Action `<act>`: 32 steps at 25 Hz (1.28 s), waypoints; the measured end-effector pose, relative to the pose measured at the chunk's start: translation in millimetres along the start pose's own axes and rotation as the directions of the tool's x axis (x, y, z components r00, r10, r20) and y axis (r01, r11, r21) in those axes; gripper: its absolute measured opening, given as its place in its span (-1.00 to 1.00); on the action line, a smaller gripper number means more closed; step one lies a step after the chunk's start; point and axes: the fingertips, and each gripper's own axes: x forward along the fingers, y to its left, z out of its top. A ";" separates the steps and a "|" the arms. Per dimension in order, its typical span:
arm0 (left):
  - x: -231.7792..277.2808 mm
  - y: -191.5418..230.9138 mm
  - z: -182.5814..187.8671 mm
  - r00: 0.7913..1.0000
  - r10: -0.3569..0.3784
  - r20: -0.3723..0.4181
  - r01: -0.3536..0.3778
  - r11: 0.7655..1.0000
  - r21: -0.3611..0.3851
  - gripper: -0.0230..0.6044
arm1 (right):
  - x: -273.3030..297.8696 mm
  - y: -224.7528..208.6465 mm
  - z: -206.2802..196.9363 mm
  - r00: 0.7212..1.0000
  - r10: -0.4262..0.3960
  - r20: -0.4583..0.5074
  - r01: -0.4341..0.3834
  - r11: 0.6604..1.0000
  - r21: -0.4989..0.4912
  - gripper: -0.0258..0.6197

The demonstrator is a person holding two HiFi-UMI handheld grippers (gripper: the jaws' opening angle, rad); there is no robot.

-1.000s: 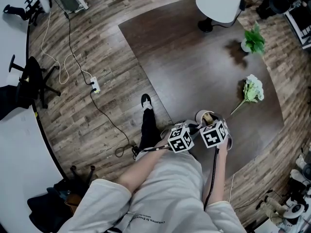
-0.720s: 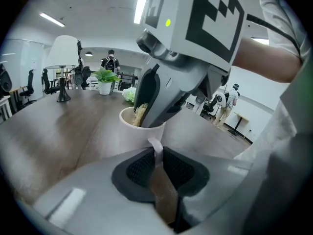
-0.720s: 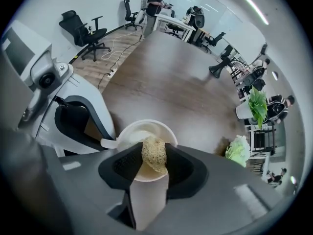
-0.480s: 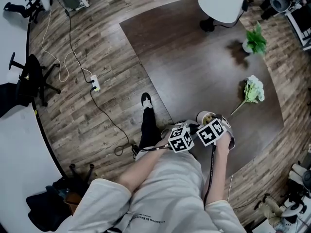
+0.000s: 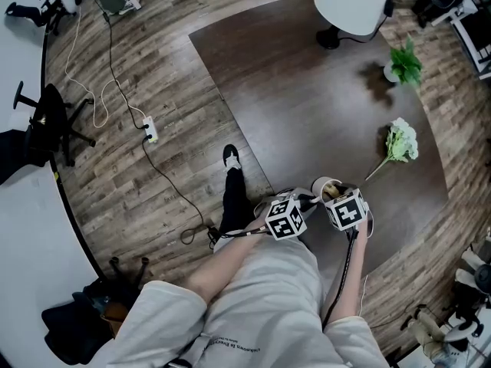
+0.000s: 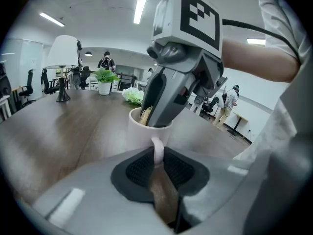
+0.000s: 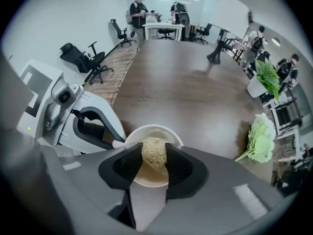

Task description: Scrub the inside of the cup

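The white cup [image 5: 325, 185] stands on the dark table [image 5: 307, 90], close to the edge nearest the person. A bunch of pale flowers [image 5: 399, 140] lies off to its right, well apart. A small potted plant [image 5: 402, 64] and a white lamp [image 5: 349, 2] stand farther back.

Only the two tools press in on the cup. The left gripper [image 6: 157, 153] has its jaws pinched tight on the cup's handle, from the person's side. The right gripper [image 7: 154, 156] comes down over the cup's mouth, jaws clamped on a tan scrub pad [image 7: 154, 148] that dips inside the rim.

Beyond the cup a wide stretch of tabletop opens. On the floor to the left lies a power strip [image 5: 150, 134], with an office chair [image 5: 46, 121] farther out.
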 end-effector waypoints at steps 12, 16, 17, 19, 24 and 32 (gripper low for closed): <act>3.0 2.8 2.9 1.000 0.007 0.006 -0.007 1.000 -0.016 -0.75 | 5.4 -11.9 15.0 0.973 -0.225 0.056 0.228 0.972 -0.061 -0.41; 3.8 1.5 4.4 1.000 0.004 0.007 -0.004 1.000 -0.015 -0.75 | 4.2 -15.1 8.9 0.950 -0.308 -0.058 0.293 0.939 -0.182 -0.40; 3.8 1.3 4.1 1.000 0.004 0.007 -0.004 1.000 -0.015 -0.75 | 3.9 -15.0 6.5 0.944 -0.318 -0.091 0.296 0.935 -0.196 -0.40; 3.7 1.4 3.7 1.000 0.003 0.008 -0.003 1.000 -0.015 -0.75 | 4.0 -14.1 2.7 0.931 -0.334 -0.150 0.297 0.928 -0.223 -0.39; 3.8 0.8 2.3 1.000 0.001 0.014 -0.001 1.000 -0.015 -0.74 | 6.0 -9.6 -5.3 0.934 -0.275 -0.227 0.220 0.946 -0.238 -0.40; 2.5 2.0 1.7 1.000 -0.001 0.012 0.001 1.000 -0.008 -0.74 | -0.4 -5.6 -12.4 0.989 -0.025 -0.144 0.025 1.000 -0.007 -0.41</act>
